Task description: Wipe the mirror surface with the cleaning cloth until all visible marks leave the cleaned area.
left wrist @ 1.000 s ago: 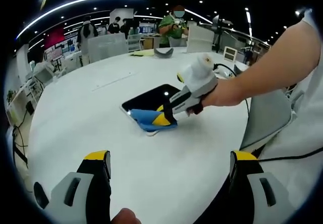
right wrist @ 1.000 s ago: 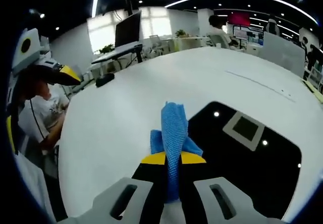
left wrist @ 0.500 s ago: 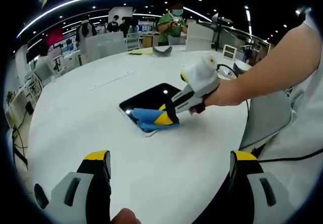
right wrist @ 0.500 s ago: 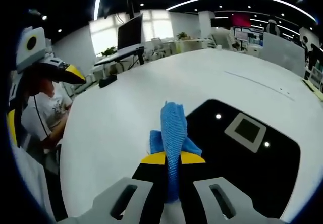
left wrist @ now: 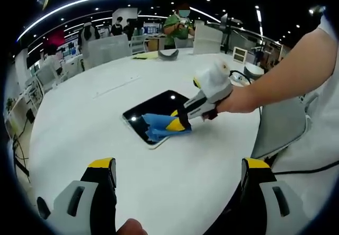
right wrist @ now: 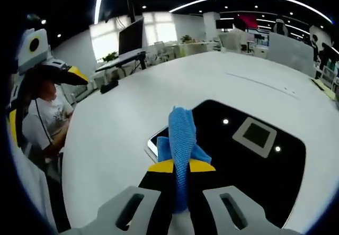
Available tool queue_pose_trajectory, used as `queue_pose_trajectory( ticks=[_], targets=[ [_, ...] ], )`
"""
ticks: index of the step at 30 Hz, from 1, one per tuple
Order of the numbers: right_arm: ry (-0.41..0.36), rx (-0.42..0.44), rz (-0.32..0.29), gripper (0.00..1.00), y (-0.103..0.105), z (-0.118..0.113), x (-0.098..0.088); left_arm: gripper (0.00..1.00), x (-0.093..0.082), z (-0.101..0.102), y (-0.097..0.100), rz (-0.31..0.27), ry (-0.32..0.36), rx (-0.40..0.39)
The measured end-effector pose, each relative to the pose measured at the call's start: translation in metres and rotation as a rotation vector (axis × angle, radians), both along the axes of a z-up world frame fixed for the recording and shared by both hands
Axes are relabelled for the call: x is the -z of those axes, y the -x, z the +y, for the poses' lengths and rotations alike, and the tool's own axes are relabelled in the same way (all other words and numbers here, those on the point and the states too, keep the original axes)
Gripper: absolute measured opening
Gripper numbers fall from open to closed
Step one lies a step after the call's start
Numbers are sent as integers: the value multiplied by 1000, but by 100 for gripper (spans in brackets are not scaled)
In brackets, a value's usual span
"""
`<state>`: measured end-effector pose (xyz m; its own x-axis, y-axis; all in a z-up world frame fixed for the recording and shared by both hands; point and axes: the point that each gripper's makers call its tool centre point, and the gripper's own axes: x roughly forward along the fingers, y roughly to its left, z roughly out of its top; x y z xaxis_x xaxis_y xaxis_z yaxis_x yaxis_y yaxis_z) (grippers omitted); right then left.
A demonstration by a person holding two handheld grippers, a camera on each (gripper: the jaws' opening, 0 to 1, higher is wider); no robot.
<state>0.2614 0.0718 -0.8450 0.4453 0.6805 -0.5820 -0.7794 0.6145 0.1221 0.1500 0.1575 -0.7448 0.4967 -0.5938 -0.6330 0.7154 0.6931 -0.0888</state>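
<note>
White and round, the table point(left wrist: 74, 124) carries a dark rectangular mirror point(left wrist: 159, 104) lying flat, its glass reflecting ceiling lamps and a square panel in the right gripper view point(right wrist: 254, 155). From the left gripper view the whole scene reads from a distance: a person's arm point(left wrist: 280, 71) reaches in from the right, holding the right gripper point(left wrist: 179, 123), whose yellow-tipped jaws are clamped on a blue cleaning cloth point(left wrist: 159, 126) pressed onto the mirror's near corner. The right gripper view shows close up what that one cannot: the cloth point(right wrist: 181, 139) pinched between the closed jaws and draped over the mirror's pale edge. The left gripper point(left wrist: 180, 192) hovers well apart from the mirror with jaws spread wide, nothing between them. Behind lie an office hall, desks, a monitor point(right wrist: 132, 34), ceiling light strips and people standing.
</note>
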Motion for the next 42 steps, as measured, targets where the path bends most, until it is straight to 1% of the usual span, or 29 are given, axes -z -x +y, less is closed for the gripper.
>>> queue_pose_trajectory(
  ticks=[1, 7, 16, 19, 22, 30, 33, 42],
  targets=[
    [0, 5, -1, 3, 0, -3, 0, 99, 1, 0, 0, 6, -3, 0],
    [0, 33, -1, 3, -1, -20, 0, 99, -2, -4, 1, -1, -6, 6],
    [-3, 71, -6, 3, -2, -41, 0, 99, -4, -9, 3, 0, -17, 7],
    [-2, 89, -7, 3, -2, -50, 0, 99, -6, -13, 3, 0, -14, 8],
    [-2, 104, -9, 3, -2, -61, 0, 99, -6, -18, 4, -1, -26, 21],
    [-12, 186, -12, 3, -4, -91, -1, 99, -6, -22, 7, -2, -34, 24],
    [-13, 204, -14, 3, -3, -102, -1, 99, -5, -25, 8, 2, -42, 24],
    [-14, 246, -27, 3, -2, -120, -1, 99, -7, -36, 11, 1, -49, 42]
  ],
)
